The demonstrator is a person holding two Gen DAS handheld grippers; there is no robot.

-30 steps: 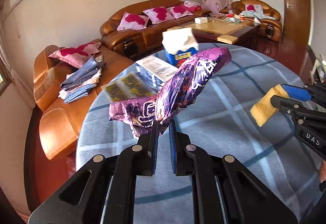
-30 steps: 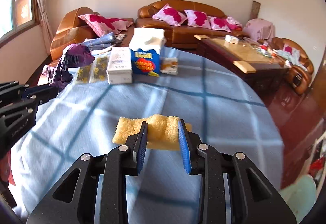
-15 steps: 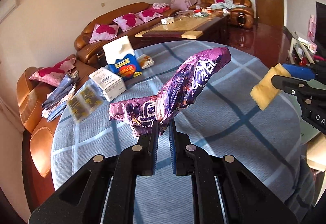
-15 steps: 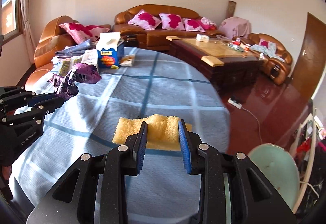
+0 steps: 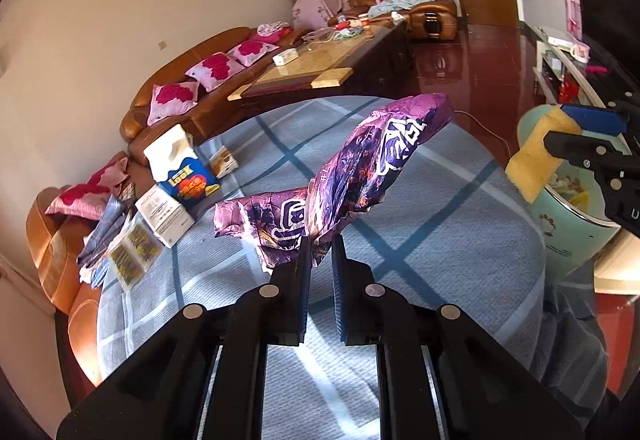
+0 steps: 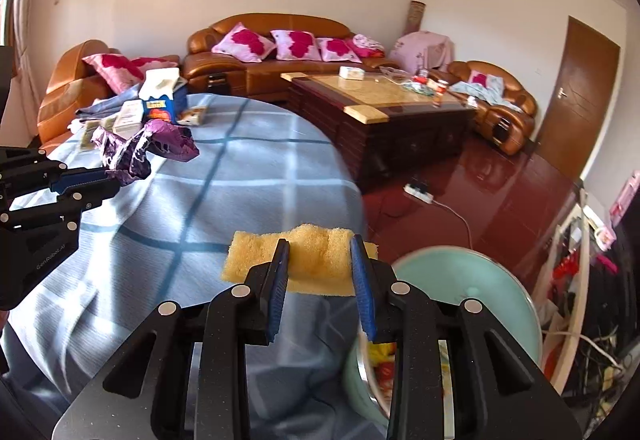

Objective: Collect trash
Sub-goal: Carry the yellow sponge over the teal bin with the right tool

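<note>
Jaws of both tools are pressed onto trash. Those of the left gripper (image 5: 320, 252) pinch the lower edge of a crumpled purple snack wrapper (image 5: 352, 171), which stands up and leans to the right above the table; the right wrist view shows the same wrapper (image 6: 140, 145) hanging from the left tool over the table's left part. The right gripper (image 6: 320, 272) clamps a yellow sponge (image 6: 304, 264) between its 2 blue-padded fingers, the sponge sticking out on both sides. In the left wrist view the right gripper (image 5: 576, 135) enters from the right edge, with the sponge (image 5: 536, 163) held over the rim of a pale green trash bin (image 5: 572, 224). From the right wrist camera the bin (image 6: 460, 280) sits just below and right of the fingers, with colourful scraps inside it.

Both tools are held above a round table (image 5: 440, 199) covered in a blue checked cloth. At its far left side stand a blue tissue box (image 5: 180, 167), a white carton (image 5: 166, 213) and some flat yellow packets (image 5: 134, 254). Beyond the table, brown leather sofas (image 6: 280, 47) carry pink floral cushions (image 6: 296, 43), and a wooden coffee table (image 6: 384, 99) is cluttered with small items. The floor (image 6: 500, 191) is glossy dark red, with a power strip (image 6: 418, 193) lying on it, and a brown door (image 6: 580, 87) stands at the right.
</note>
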